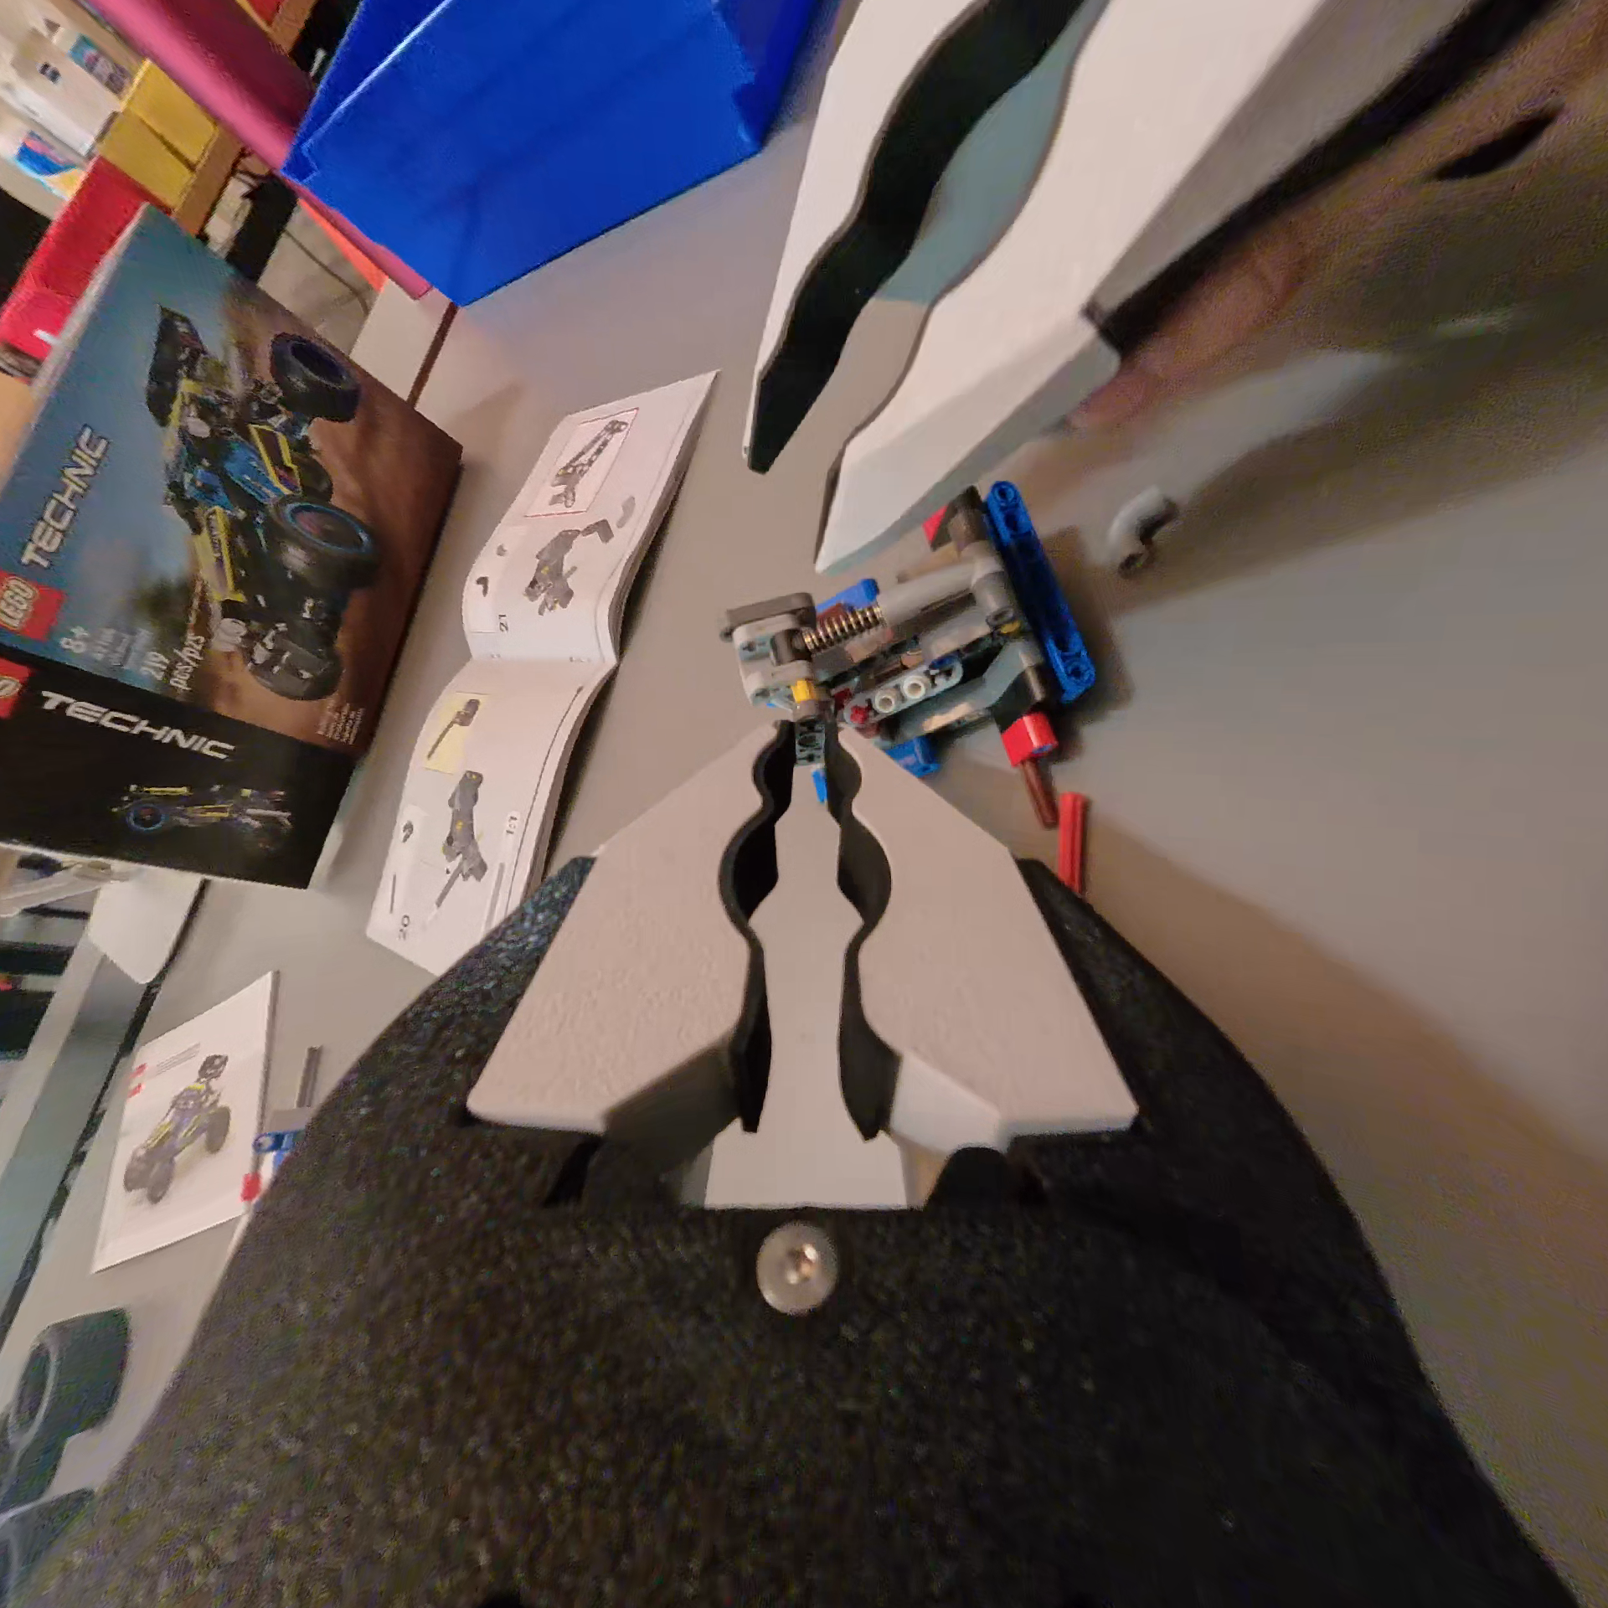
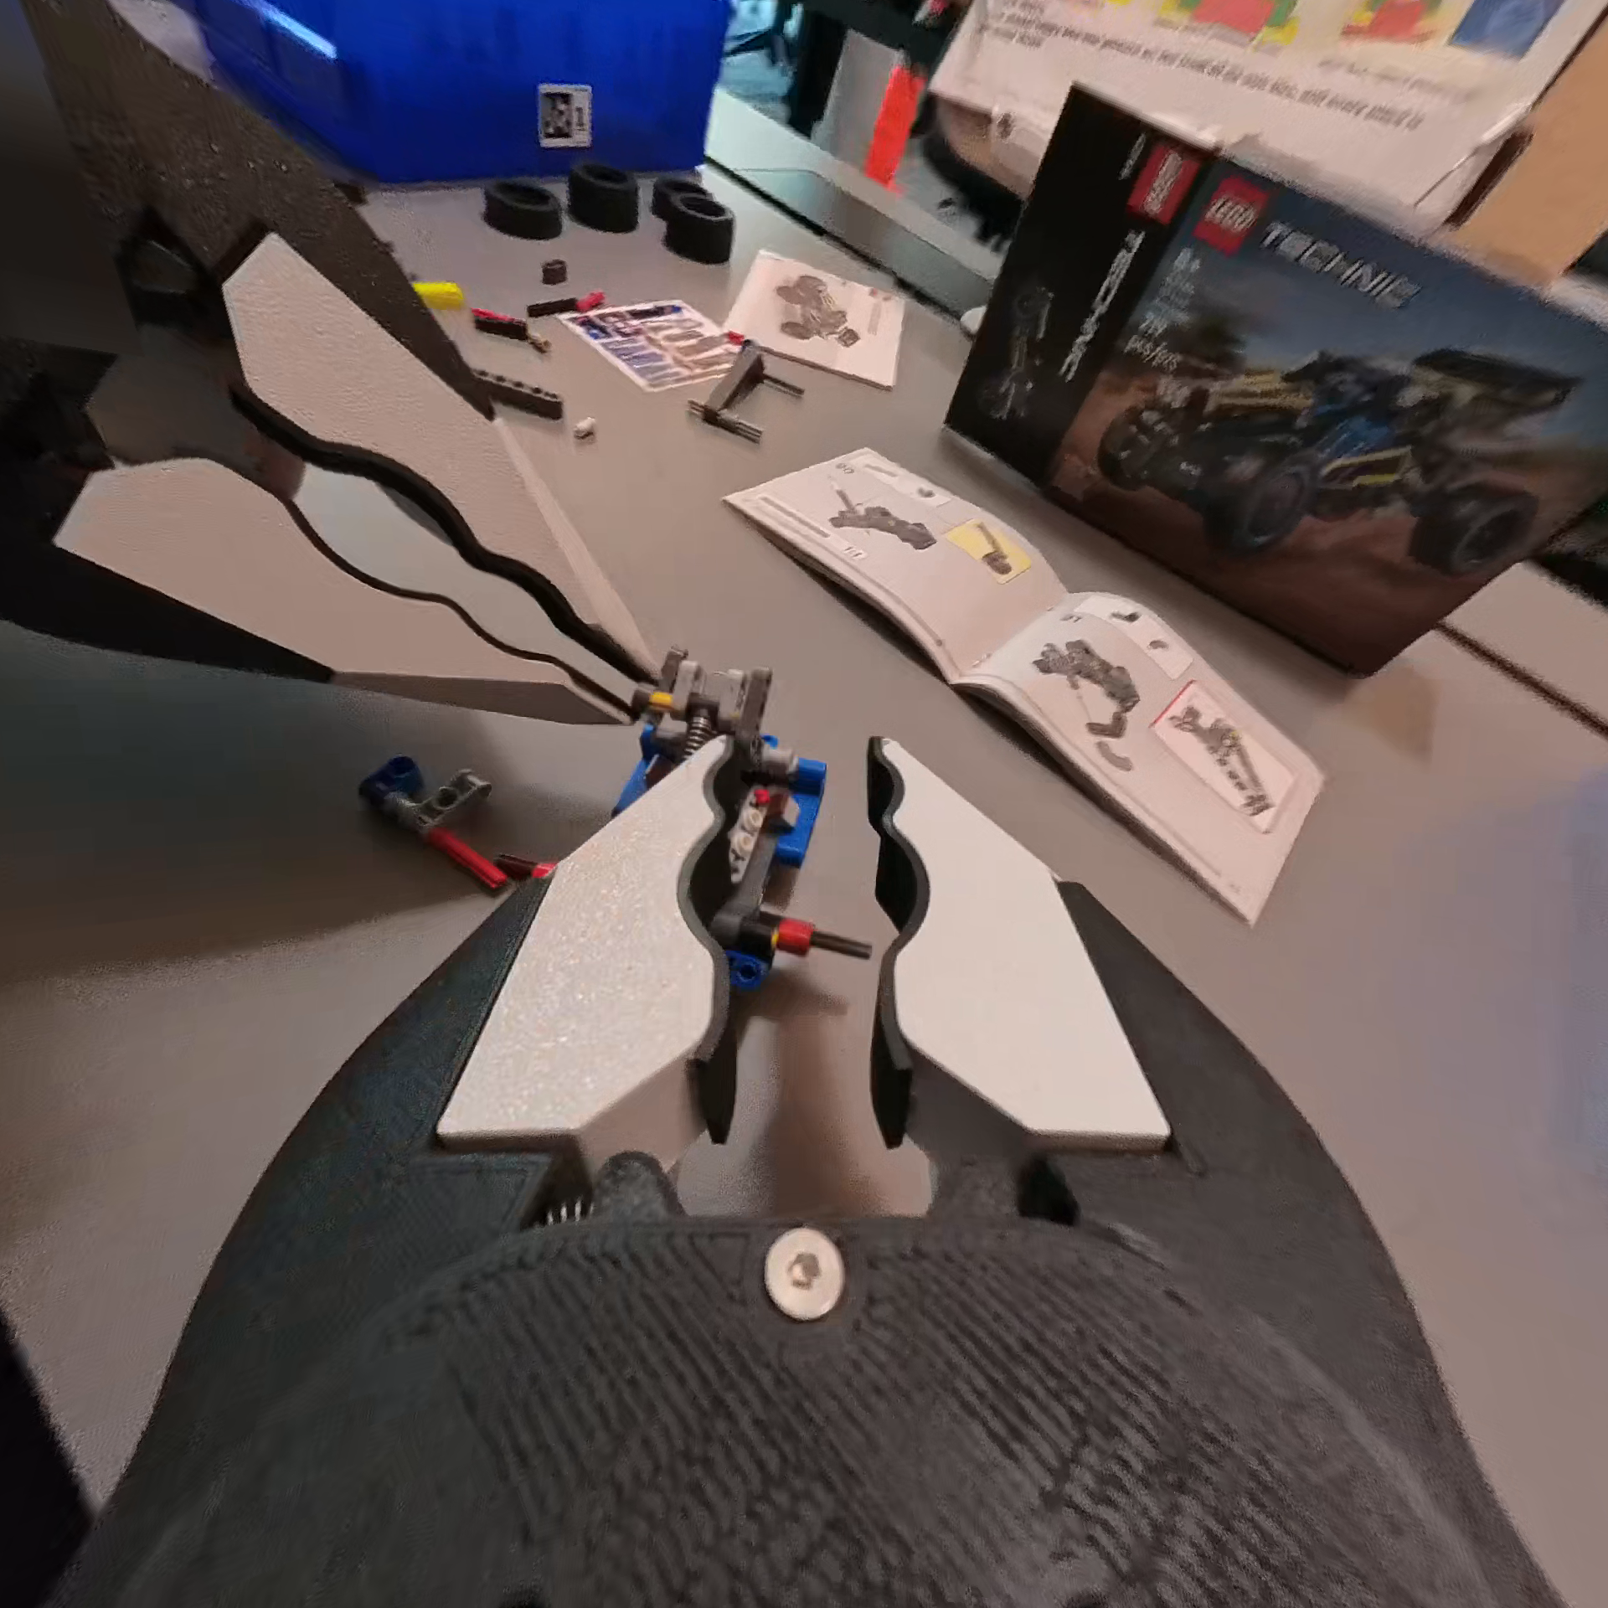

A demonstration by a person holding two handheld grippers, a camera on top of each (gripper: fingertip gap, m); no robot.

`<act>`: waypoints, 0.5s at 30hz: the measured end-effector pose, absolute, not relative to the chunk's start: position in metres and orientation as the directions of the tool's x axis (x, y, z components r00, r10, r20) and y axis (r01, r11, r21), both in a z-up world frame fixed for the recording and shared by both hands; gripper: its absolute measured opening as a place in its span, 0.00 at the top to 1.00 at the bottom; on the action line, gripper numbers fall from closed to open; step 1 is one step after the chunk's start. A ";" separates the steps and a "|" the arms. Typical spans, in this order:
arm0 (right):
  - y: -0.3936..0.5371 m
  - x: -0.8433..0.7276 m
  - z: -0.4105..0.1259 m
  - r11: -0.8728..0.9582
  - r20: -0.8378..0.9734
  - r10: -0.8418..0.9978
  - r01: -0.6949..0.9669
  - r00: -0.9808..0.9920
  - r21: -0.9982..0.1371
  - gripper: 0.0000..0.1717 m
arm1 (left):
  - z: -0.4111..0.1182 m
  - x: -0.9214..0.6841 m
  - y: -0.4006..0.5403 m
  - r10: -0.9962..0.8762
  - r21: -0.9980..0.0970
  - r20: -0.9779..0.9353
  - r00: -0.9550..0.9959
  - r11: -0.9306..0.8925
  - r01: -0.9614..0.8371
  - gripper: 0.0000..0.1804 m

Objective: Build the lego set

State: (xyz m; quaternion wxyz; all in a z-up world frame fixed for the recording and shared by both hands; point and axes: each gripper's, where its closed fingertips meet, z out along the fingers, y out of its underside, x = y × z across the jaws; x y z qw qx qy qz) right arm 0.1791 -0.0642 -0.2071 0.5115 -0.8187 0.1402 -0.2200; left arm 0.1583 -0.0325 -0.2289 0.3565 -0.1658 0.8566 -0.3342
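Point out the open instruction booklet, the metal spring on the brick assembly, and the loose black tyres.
Open instruction booklet [image 2: 1027, 661]: right wrist view, on the centre fold.
Metal spring [image 1: 842, 628]: left wrist view, mid-coil, on top of the brick assembly.
Loose black tyres [image 2: 602, 197]: right wrist view, on the middle tyre's tread.

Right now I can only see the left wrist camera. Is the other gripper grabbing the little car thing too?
Observer: No. The right gripper is open. The brick model sits between its fingers, with a clear gap to the right-hand finger.
Operator: Where are the wheels?
Observer: Four black tyres lie in front of the blue bin.
Operator: Any stickers?
Observer: A sticker sheet lies flat just this side of the tyres.
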 end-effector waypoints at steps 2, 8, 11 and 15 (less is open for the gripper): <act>-0.060 0.175 -0.211 -0.428 0.105 -0.396 -0.082 0.912 -0.900 0.84 | -0.229 0.156 -0.030 -0.524 -0.709 -0.472 -0.709 0.703 -0.047 0.98; -0.046 0.161 -0.218 -0.509 0.056 -0.309 -0.115 0.949 -0.853 0.85 | -0.231 0.157 -0.033 -0.549 -0.759 -0.429 -0.717 0.650 -0.043 0.98; -0.049 0.159 -0.216 -0.545 0.116 -0.352 -0.103 0.929 -0.832 0.86 | -0.232 0.157 -0.031 -0.559 -0.765 -0.419 -0.716 0.641 -0.053 0.98; -0.047 0.149 -0.212 -0.555 0.104 -0.370 -0.130 0.923 -0.821 0.91 | -0.231 0.155 -0.017 -0.543 -0.719 -0.432 -0.720 0.689 -0.088 0.98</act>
